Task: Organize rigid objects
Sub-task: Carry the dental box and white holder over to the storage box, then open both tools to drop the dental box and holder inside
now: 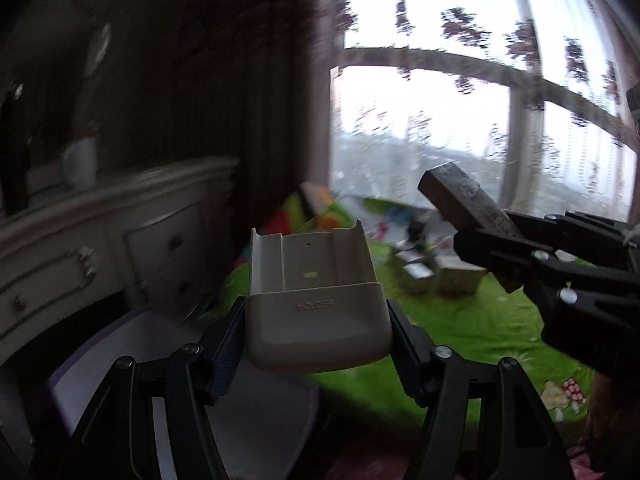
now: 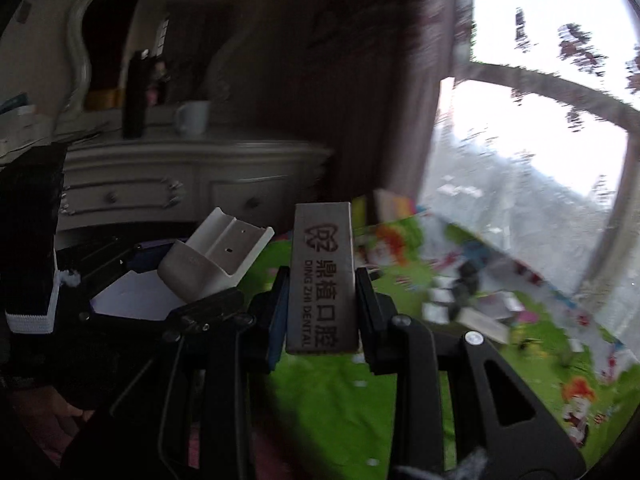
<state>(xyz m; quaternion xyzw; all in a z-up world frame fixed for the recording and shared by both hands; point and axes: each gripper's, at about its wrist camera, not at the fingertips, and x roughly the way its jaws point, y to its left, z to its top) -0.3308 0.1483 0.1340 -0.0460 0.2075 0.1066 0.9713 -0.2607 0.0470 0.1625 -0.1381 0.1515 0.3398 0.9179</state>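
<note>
Left gripper (image 1: 318, 332) of black plastic closed at medium width on a beige plastic wall holder (image 1: 316, 300) embossed "HOLDER", pads pressed to both sides of its pocket, open back plate pointing away from the camera. Right gripper (image 2: 320, 312) narrowed onto a slim grey rectangular block (image 2: 322, 276) printed "DING ZHI DENTAL", gripped by its long sides and standing upright between the pads. Both items held in the air above a green cartoon-printed play mat (image 2: 340, 400), small boxes (image 1: 436, 276) scattered further off near the window (image 1: 460, 92), white dresser (image 2: 180, 176) with a white mug (image 2: 194, 117) to the left.
</note>
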